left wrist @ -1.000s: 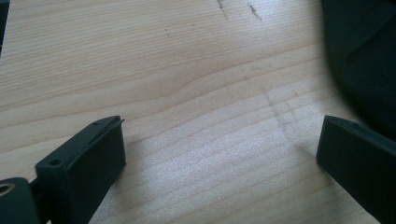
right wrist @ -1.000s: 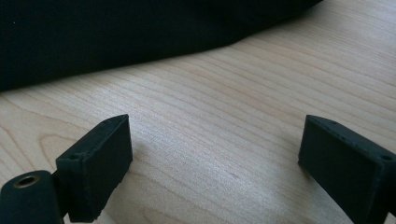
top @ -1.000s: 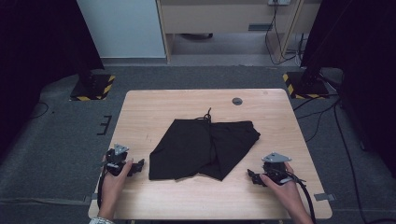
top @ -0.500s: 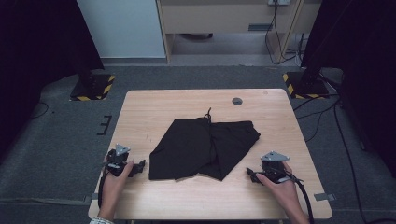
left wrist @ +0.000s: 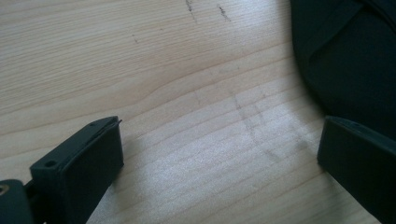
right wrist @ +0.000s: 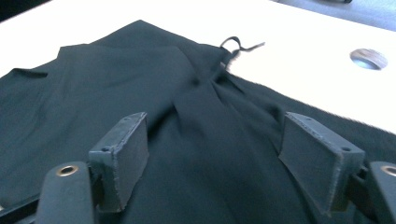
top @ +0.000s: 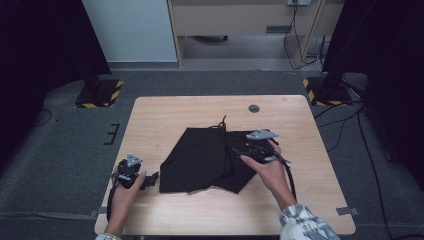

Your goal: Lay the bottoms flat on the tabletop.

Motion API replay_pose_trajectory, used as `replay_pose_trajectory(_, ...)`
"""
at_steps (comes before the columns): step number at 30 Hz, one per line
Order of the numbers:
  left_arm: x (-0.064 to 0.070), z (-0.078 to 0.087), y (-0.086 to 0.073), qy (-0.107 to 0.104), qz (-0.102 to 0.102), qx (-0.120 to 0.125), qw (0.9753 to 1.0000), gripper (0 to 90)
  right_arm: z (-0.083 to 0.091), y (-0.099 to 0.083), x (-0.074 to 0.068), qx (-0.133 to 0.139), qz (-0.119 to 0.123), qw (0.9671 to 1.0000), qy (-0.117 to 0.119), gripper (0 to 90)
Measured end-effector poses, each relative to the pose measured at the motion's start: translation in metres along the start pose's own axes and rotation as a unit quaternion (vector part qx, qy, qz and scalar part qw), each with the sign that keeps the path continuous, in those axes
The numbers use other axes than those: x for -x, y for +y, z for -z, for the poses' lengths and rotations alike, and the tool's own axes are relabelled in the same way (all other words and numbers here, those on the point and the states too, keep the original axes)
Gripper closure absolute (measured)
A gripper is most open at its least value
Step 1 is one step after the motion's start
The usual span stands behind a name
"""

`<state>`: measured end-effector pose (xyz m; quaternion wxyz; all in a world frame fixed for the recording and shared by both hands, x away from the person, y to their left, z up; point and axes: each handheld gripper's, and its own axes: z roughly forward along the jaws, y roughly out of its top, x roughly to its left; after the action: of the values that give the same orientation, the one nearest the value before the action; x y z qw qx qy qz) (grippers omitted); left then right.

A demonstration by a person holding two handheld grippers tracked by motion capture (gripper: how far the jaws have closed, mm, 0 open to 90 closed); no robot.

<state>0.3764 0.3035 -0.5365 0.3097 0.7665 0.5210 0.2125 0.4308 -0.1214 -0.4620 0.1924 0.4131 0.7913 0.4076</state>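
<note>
- Right gripper (top: 248,148) of mine hovers over the black garment (top: 205,157), jaws spread wide, gripping nothing.
- Garment lies crumpled and folded at the middle of the table (top: 310,200), its drawstring (right wrist: 238,45) at the far edge.
- Left gripper (top: 145,179) sits just left of the garment, wide open, empty.

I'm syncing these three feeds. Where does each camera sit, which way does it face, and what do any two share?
High view: above the person's side, looking forward and down on the table; both forearms, left claw and right claw show.
Left gripper view: rides the left claw, facing bare wood; open jaws.
Right gripper view: rides the right claw, over the garment; open jaws.
Shared: black garment, in all three.
</note>
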Motion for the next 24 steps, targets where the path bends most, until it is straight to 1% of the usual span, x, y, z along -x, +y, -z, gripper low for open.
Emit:
replay_pose_trajectory(1, 0.0, 0.0, 0.0, 0.0, 0.0, 0.0, 1.0, 0.0, 0.0, 0.0, 0.0, 0.0, 0.0, 1.0, 0.0, 23.4)
replay_pose_trajectory(2, 0.0, 0.0, 0.0, -0.001, -0.001, 0.0, 1.0, 0.0, -0.017, 0.012, -0.008, -0.017, 0.012, 0.9998, -0.005, 27.5)
replay_pose_trajectory(3, 0.0, 0.0, 0.0, -0.001, -0.001, 0.0, 1.0, 0.0, -0.017, 0.012, -0.008, -0.017, 0.012, 0.9998, -0.005, 27.5)
replay_pose_trajectory(4, 0.0, 0.0, 0.0, -0.001, -0.002, 0.0, 1.0, 0.0, -0.034, 0.019, -0.013, -0.05, 0.029, 0.9981, -0.022, 38.7)
replay_pose_trajectory(5, 0.0, -0.001, 0.001, -0.002, -0.002, 0.0, 1.0, 0.0, -0.038, 0.02, -0.015, -0.057, 0.036, 0.9976, -0.017, 50.2)
replay_pose_trajectory(6, 0.0, -0.001, 0.001, -0.002, -0.002, 0.0, 1.0, 0.0, -0.04, 0.021, -0.016, -0.063, 0.047, 0.9968, -0.013, 58.4)
replay_pose_trajectory(7, 0.0, -0.001, 0.001, -0.002, -0.002, 0.0, 1.0, 0.0, -0.04, 0.021, -0.016, -0.063, 0.047, 0.9968, -0.013, 58.4)
replay_pose_trajectory(8, 0.0, -0.001, 0.001, -0.003, -0.003, 0.0, 1.0, 0.0, -0.04, 0.019, -0.014, -0.074, 0.044, 0.9963, -0.007, 79.4)
replay_pose_trajectory(9, 0.0, -0.002, 0.002, -0.004, -0.004, 0.0, 1.0, 0.0, -0.039, 0.018, -0.014, -0.075, 0.041, 0.9963, 0.001, 83.1)
replay_pose_trajectory(10, 0.0, -0.002, 0.002, -0.004, -0.004, 0.0, 1.0, 0.0, -0.039, 0.018, -0.014, -0.075, 0.041, 0.9963, 0.001, 83.1)
replay_pose_trajectory(11, 0.0, -0.002, 0.002, -0.005, -0.004, 0.0, 1.0, 0.0, -0.03, 0.014, -0.011, -0.072, 0.036, 0.9966, 0.014, 87.7)
replay_pose_trajectory(12, 0.0, -0.002, 0.002, -0.005, -0.004, 0.0, 1.0, 0.0, -0.024, 0.011, -0.009, -0.066, 0.034, 0.9971, 0.02, 87.8)
replay_pose_trajectory(13, 0.0, -0.002, 0.002, -0.005, -0.004, 0.0, 1.0, 0.0, -0.024, 0.011, -0.009, -0.066, 0.034, 0.9971, 0.02, 87.8)
replay_pose_trajectory(14, 0.0, -0.002, 0.002, -0.004, -0.005, 0.0, 1.0, 0.0, -0.016, 0.008, -0.005, -0.058, 0.021, 0.9977, 0.026, 87.8)
replay_pose_trajectory(15, 0.0, -0.002, 0.002, -0.004, -0.004, 0.0, 1.0, 0.0, 0.0, 0.0, 0.005, -0.043, 0.006, 0.9985, 0.033, 87.8)
replay_pose_trajectory(17, 0.001, -0.002, 0.002, -0.004, -0.004, 0.0, 1.0, 0.0, 0.018, -0.013, 0.017, -0.035, 0.001, 0.999, 0.028, 87.8)
replay_pose_trajectory(18, 0.001, -0.002, 0.002, -0.004, -0.004, 0.0, 1.0, 0.0, 0.018, -0.013, 0.017, -0.035, 0.001, 0.999, 0.028, 87.8)
replay_pose_trajectory(19, 0.001, -0.002, 0.002, -0.004, -0.004, 0.0, 1.0, 0.0, 0.027, -0.022, 0.024, -0.034, -0.004, 0.9991, 0.025, 87.9)
replay_pose_trajectory(20, 0.001, -0.002, 0.002, -0.003, -0.003, 0.0, 1.0, 0.0, 0.042, -0.042, 0.039, -0.038, -0.011, 0.9991, 0.015, 87.9)
replay_pose_trajectory(21, 0.001, -0.002, 0.002, -0.003, -0.003, 0.0, 1.0, 0.0, 0.042, -0.042, 0.039, -0.038, -0.011, 0.9991, 0.015, 87.9)
replay_pose_trajectory(22, 0.001, -0.003, 0.003, -0.003, -0.003, 0.0, 1.0, 0.0, 0.05, -0.053, 0.046, -0.041, -0.018, 0.999, 0.011, 87.9)
replay_pose_trajectory(23, 0.001, -0.003, 0.003, -0.002, -0.002, 0.0, 1.0, 0.0, 0.065, -0.076, 0.059, -0.042, -0.035, 0.9985, 0.001, 87.9)
replay_pose_trajectory(24, 0.001, -0.003, 0.003, -0.002, -0.002, 0.0, 1.0, 0.0, 0.065, -0.076, 0.059, -0.042, -0.035, 0.9985, 0.001, 87.9)
